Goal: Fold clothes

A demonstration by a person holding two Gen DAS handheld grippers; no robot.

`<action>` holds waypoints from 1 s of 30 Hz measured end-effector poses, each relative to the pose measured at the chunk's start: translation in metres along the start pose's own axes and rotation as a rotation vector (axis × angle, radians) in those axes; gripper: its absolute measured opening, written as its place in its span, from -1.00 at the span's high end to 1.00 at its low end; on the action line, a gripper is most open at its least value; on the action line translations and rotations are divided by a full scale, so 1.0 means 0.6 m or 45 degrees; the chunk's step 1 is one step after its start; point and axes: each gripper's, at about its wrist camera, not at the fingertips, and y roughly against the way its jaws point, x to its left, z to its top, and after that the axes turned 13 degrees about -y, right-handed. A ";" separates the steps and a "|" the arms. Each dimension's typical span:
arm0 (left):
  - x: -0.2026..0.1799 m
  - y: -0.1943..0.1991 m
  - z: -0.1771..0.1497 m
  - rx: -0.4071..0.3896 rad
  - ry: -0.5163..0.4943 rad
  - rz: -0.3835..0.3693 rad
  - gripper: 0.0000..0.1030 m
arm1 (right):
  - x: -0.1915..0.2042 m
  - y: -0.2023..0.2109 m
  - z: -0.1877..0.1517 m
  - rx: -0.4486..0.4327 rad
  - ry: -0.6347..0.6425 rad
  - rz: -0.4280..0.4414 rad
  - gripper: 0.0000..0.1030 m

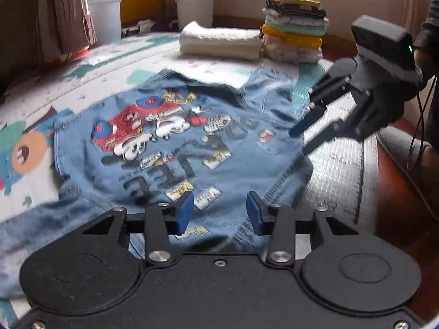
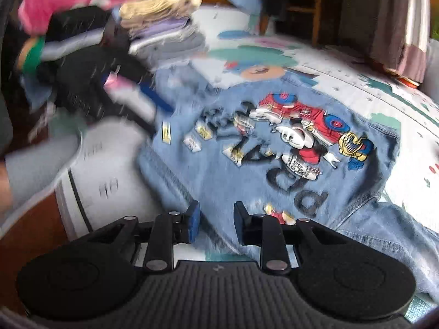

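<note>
A blue denim jacket (image 1: 170, 148) with a cartoon print lies spread flat, back up, on the patterned play mat (image 1: 337, 164). It also shows in the right wrist view (image 2: 274, 164). My left gripper (image 1: 219, 213) is open and empty, hovering over the jacket's near edge. My right gripper (image 2: 216, 220) is open and empty above the jacket's other side. In the left wrist view the right gripper (image 1: 299, 142) hangs over the jacket's right edge. In the right wrist view the left gripper (image 2: 153, 109) is blurred at the left.
A stack of folded clothes (image 1: 295, 27) and a folded white towel (image 1: 219, 41) sit at the mat's far edge. A white bin (image 1: 194, 0) and a plant pot (image 1: 105, 16) stand behind. A pile of unfolded clothes (image 2: 109, 13) lies at the other side.
</note>
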 end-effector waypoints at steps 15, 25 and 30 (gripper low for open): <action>0.128 0.028 -0.022 0.072 0.403 0.191 0.04 | -0.031 -0.028 -0.010 0.118 -0.142 -0.020 0.37; 0.269 0.034 -0.068 0.103 0.532 0.572 0.24 | -0.035 -0.017 -0.002 0.138 -0.119 -0.050 0.33; 0.317 0.031 -0.124 0.257 0.678 0.624 -0.14 | -0.041 -0.018 -0.005 0.155 -0.156 -0.040 0.24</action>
